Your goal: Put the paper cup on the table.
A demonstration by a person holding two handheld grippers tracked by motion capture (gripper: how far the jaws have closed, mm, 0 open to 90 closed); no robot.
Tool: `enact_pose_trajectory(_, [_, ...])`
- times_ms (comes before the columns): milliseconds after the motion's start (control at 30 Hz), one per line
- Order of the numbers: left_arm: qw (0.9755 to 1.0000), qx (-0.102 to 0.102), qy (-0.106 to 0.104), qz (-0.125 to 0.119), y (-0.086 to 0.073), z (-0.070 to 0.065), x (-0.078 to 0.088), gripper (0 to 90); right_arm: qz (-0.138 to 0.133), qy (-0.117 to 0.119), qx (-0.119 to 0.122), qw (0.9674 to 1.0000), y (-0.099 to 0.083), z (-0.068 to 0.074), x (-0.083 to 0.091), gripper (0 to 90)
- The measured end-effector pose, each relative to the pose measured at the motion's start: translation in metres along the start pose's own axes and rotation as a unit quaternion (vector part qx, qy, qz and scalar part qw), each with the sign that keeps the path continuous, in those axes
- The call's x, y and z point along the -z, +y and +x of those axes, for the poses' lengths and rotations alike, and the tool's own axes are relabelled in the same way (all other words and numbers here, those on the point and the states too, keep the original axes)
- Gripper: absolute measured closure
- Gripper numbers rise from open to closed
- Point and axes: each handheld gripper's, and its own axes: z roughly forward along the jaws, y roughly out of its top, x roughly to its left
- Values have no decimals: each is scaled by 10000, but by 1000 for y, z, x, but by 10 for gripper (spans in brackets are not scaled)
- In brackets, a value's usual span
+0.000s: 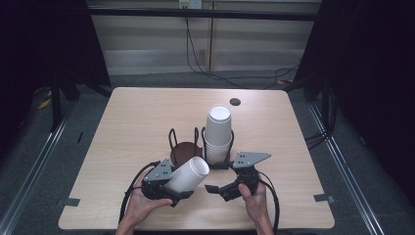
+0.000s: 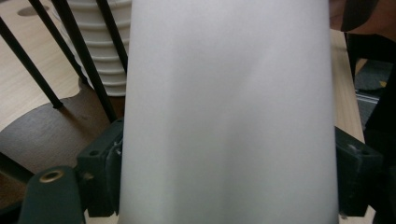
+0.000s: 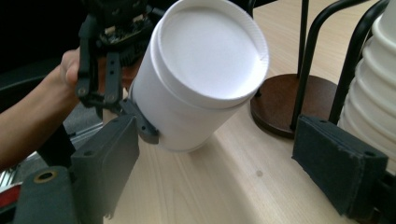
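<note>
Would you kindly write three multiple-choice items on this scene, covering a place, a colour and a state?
1. Where does the stack of cups stand?
A. in the right wire holder
B. on the floor
C. in the person's lap

2. What colour is the base of the empty holder?
A. yellow
B. dark brown
C. blue

3. How is the left gripper?
A. open and empty
B. shut on the white cup
C. lying on the table

Answers: 1 A, black wires rise around the stack; 2 B, the round base is dark brown; 3 B, the left gripper view shows both fingers pressing the cup's sides.
</note>
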Motion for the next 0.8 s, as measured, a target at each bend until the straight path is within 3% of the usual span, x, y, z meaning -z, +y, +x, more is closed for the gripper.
enact_pose_trajectory(67, [9997, -168, -36, 164, 6, 0, -2, 175, 64, -42, 10, 10000, 0, -2, 1, 149])
enact_pose_trajectory(200, [9988, -268, 11, 419, 12, 1, -3, 176, 69, 27, 4, 10000, 0, -4, 4, 150])
enact_pose_trajectory(333, [9968, -389, -6, 694, 17, -2, -4, 176, 240, -37, 92, 9997, 1, -4, 5, 149])
enact_pose_trajectory(433, [9950, -522, -28, 851, 19, -2, -4, 174, 368, 41, 170, 9992, 0, -2, 5, 148])
enact_pose_trajectory(467, [9951, -503, -54, 854, 19, -1, -3, 174, 442, -17, 222, 9988, 0, -2, 5, 148])
enact_pose_trajectory(533, [9951, -495, -123, 843, 18, -1, -2, 175, 497, 95, 257, 9984, 0, -2, 6, 149])
enact_pose_trajectory(600, [9932, -567, -183, 997, 19, -1, -2, 175, 565, 173, 285, 9978, 0, -2, 5, 149])
enact_pose_trajectory(700, [9896, -688, -82, 1263, 20, -1, -6, 175, 699, 244, 302, 9968, 2, -4, 2, 149])
enact_pose_trajectory(800, [9891, -687, -114, 1295, 20, 0, -8, 174, 800, 291, 274, 9960, 3, -6, 1, 145])
